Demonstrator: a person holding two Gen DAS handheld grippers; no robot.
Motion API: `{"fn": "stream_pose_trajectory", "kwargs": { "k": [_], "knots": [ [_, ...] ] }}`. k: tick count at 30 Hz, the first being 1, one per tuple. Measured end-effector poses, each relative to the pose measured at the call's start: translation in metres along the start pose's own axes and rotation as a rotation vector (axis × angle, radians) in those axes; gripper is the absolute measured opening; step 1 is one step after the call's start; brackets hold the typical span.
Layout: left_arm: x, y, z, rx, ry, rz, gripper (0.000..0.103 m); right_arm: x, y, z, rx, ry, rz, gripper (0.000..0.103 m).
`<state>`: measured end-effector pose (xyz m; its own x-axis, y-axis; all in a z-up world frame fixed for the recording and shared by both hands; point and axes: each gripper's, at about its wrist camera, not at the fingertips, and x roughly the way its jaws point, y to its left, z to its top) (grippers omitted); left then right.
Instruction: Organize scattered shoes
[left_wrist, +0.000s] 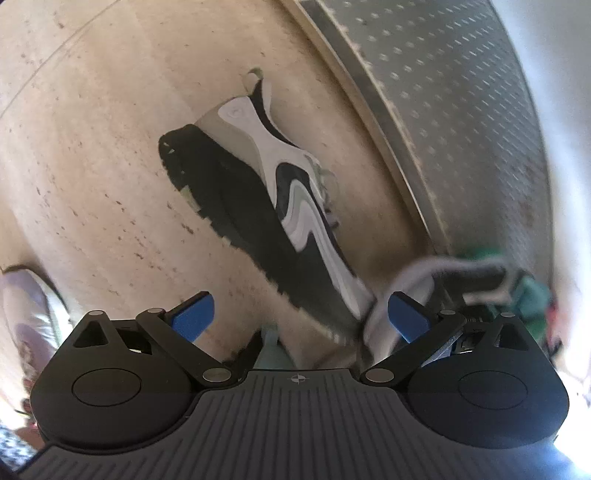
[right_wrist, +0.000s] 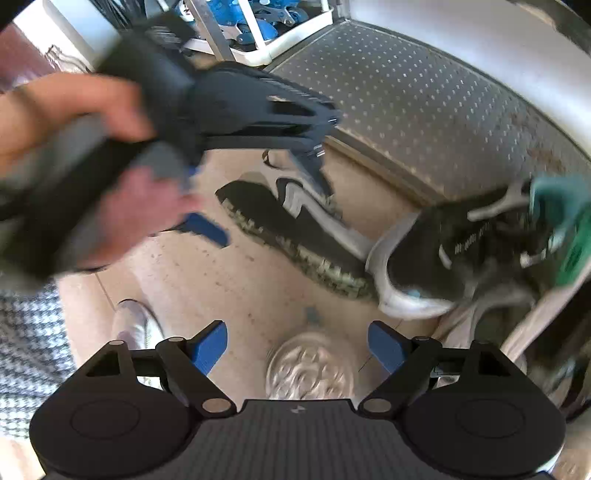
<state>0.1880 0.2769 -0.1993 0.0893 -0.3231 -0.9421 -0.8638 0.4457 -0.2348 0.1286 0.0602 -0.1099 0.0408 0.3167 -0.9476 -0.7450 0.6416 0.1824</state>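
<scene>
1. On the pale stone floor (left_wrist: 92, 155), we are seeing a black-and-white sneaker (left_wrist: 266, 206) lying on its side, just beside the edge of a grey dotted mat (left_wrist: 443, 92).
2. We are holding the left claw (left_wrist: 299, 317) wide open above the floor, gripping nothing.
3. We are keeping the right claw (right_wrist: 297, 349) open and empty too.
4. A second dark sneaker (right_wrist: 443, 254) with green trim is lying blurred against the first one's toe.
</scene>
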Motion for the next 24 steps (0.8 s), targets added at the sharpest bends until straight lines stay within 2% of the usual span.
{"fn": "stream_pose_trajectory", "kwargs": {
  "k": [5, 10, 11, 12, 15, 18, 19, 20, 22, 23, 24],
  "knots": [
    [0.04, -0.007, 0.005, -0.083, 0.005, 0.044, 0.102, -0.009, -0.004, -0.016, 0.019, -0.009, 0.022, 0.086],
    [0.072, -0.005, 0.005, -0.092, 0.031, 0.088, 0.1, -0.02, -0.019, -0.026, 0.092, -0.025, 0.027, 0.089],
    [0.071, -0.006, 0.006, -0.056, 0.014, 0.071, 0.087, -0.02, -0.017, -0.026, 0.096, -0.028, 0.03, 0.089],
    [0.069, -0.008, 0.007, -0.031, 0.005, 0.058, 0.079, -0.021, -0.016, -0.025, 0.101, -0.031, 0.033, 0.089],
    [0.044, -0.009, 0.006, 0.05, -0.052, 0.091, 0.067, -0.022, -0.012, -0.025, 0.115, -0.039, 0.04, 0.089],
    [0.019, -0.007, 0.009, 0.165, -0.112, 0.101, 0.064, -0.024, -0.007, -0.024, 0.13, -0.048, 0.048, 0.089],
    [0.005, -0.006, 0.011, 0.24, -0.14, 0.09, 0.063, -0.024, -0.006, -0.024, 0.134, -0.051, 0.051, 0.089],
    [-0.016, -0.005, 0.013, 0.344, -0.175, 0.043, 0.063, -0.024, -0.005, -0.024, 0.139, -0.054, 0.053, 0.089],
    [-0.046, 0.005, 0.015, 0.488, -0.178, -0.143, 0.063, -0.025, -0.002, -0.023, 0.149, -0.06, 0.059, 0.089],
    [-0.052, 0.01, 0.02, 0.521, -0.137, -0.214, 0.063, -0.026, 0.0, -0.023, 0.153, -0.063, 0.061, 0.089],
    [-0.055, 0.016, 0.022, 0.552, -0.072, -0.239, 0.067, -0.026, 0.001, -0.023, 0.158, -0.066, 0.064, 0.089]
  ]
}}
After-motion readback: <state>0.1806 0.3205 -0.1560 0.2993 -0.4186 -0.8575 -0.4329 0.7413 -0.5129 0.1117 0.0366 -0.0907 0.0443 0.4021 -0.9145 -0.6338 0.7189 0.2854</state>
